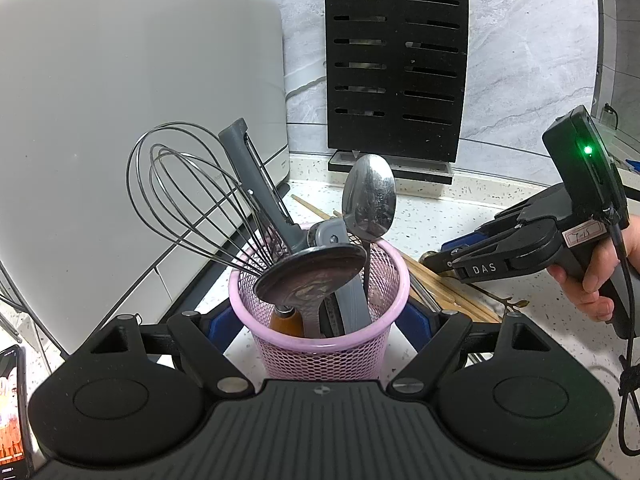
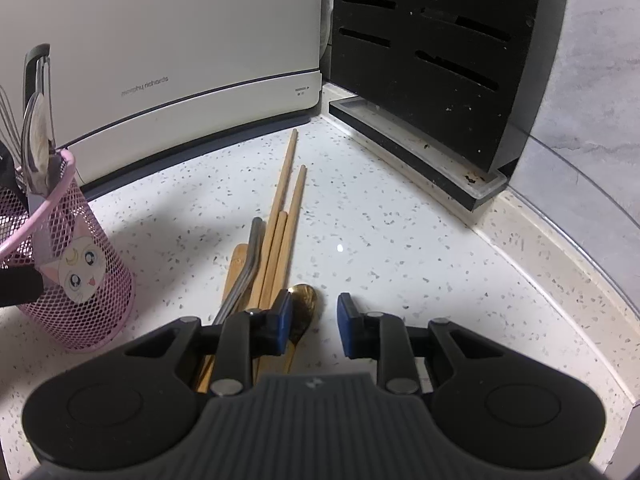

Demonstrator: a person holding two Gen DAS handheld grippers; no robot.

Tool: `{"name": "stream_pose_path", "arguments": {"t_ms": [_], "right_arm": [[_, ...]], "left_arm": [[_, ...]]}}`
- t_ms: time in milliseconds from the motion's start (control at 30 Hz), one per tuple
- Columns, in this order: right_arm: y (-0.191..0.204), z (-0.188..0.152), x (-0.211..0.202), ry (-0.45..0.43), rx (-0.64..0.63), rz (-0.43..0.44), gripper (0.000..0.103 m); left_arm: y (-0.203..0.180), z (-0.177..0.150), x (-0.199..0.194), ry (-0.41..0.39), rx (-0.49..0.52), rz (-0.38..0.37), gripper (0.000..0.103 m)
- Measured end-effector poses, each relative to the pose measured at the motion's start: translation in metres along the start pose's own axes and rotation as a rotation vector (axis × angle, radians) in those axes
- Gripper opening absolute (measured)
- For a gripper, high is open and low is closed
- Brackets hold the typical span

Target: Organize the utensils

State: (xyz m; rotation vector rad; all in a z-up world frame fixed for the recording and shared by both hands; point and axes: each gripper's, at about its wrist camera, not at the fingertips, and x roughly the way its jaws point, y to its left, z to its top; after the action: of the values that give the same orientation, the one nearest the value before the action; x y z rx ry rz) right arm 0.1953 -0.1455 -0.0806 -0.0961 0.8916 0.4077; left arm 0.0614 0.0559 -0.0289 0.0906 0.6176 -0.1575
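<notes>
A pink mesh cup (image 1: pixel 320 344) stands between the blue pads of my left gripper (image 1: pixel 320 320), which grips its sides. It holds a whisk (image 1: pixel 188 200), a grey peeler (image 1: pixel 256 184), a steel spoon (image 1: pixel 370 196) and a dark ladle (image 1: pixel 312 276). The cup shows at the left of the right wrist view (image 2: pixel 76 264). My right gripper (image 2: pixel 312 320) is open, low over the counter. Wooden chopsticks (image 2: pixel 286 208), a metal straw (image 2: pixel 248 264) and a gold spoon (image 2: pixel 302 304) lie by its left finger (image 2: pixel 282 320).
A white appliance (image 2: pixel 160 40) stands behind the cup. A black knife block (image 2: pixel 432 48) stands at the back on a tray (image 2: pixel 420 160). The speckled counter (image 2: pixel 400 260) ends in a raised edge at the right. A phone (image 1: pixel 12 412) lies at the far left.
</notes>
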Motion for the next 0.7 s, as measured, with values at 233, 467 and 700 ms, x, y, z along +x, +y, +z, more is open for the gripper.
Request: {"name": "stream_pose_path", "arguments": {"t_ms": [233,467,700], "right_arm": [[0.007,0.001,-0.002,0.001,-0.004,-0.011,0.005],[-0.003,0.006,-0.024,-0.043,0.081,0.029,0.0],[0.003,0.016,-0.07,-0.238,0.149,0.016,0.0]], "left_arm": [[0.0,0.0,0.0,0.0,0.0,-0.001,0.095],[0.0,0.0,0.0,0.001,0.001,-0.001,0.095],[0.001,0.0,0.001,0.001,-0.004,-0.003,0.094]]}}
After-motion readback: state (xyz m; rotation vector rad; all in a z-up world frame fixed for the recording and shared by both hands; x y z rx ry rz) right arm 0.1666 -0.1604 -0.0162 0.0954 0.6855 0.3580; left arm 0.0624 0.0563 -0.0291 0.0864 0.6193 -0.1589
